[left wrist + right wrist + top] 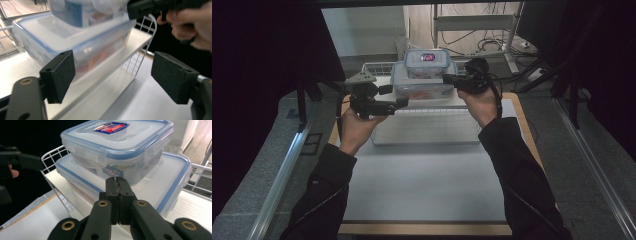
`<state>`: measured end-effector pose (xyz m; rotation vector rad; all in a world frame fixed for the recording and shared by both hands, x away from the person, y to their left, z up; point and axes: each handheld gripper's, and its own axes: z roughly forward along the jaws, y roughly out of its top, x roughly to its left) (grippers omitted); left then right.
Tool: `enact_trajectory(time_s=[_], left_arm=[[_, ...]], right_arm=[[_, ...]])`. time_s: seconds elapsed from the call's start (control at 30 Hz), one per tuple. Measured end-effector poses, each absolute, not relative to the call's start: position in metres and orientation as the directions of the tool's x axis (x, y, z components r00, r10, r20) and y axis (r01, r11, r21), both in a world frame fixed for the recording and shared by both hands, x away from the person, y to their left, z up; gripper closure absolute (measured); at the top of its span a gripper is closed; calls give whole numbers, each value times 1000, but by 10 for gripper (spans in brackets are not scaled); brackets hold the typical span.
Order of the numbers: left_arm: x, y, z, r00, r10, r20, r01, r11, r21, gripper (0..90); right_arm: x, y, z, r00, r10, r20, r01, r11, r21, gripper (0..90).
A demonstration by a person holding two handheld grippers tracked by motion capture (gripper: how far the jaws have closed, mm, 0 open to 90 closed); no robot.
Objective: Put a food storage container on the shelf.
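A small clear container [427,62] [117,137] with a blue-edged lid and a red and blue label sits on top of a larger clear container [422,89] [50,37] [170,175]. Both rest on a white wire rack [377,67] [53,153] at the far end of the table. My left gripper [394,96] [112,75] is open, just left of the large container's near corner, with nothing between its pads. My right gripper [447,78] [116,182] is shut on nothing and points at the stack from the right, close to the small container's side.
A white tray [427,130] lies in front of the rack on a pale mat [422,180] over the wooden table. Black curtains hang on both sides. A metal frame and cables [492,40] stand behind the rack. Metal rails [282,170] run along the table's sides.
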<state>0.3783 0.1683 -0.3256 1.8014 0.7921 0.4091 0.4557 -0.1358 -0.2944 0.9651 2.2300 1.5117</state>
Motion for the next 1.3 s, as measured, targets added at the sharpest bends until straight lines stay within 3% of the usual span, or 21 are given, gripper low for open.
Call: enact_trajectory(time_s=[0.3, 0.57, 1.3], left_arm=[[355, 162, -349, 734, 678, -32, 305, -287, 908, 95], [343, 163, -364, 741, 669, -45, 315, -288, 904, 79], [318, 153, -410, 734, 678, -40, 344, -320, 883, 40]], right_arm=[[440, -139, -307, -770, 624, 131, 349, 241, 906, 591], [429, -138, -317, -781, 617, 96, 327, 273, 905, 440], [394, -137, -358, -812, 582, 37, 299, 361, 883, 155]])
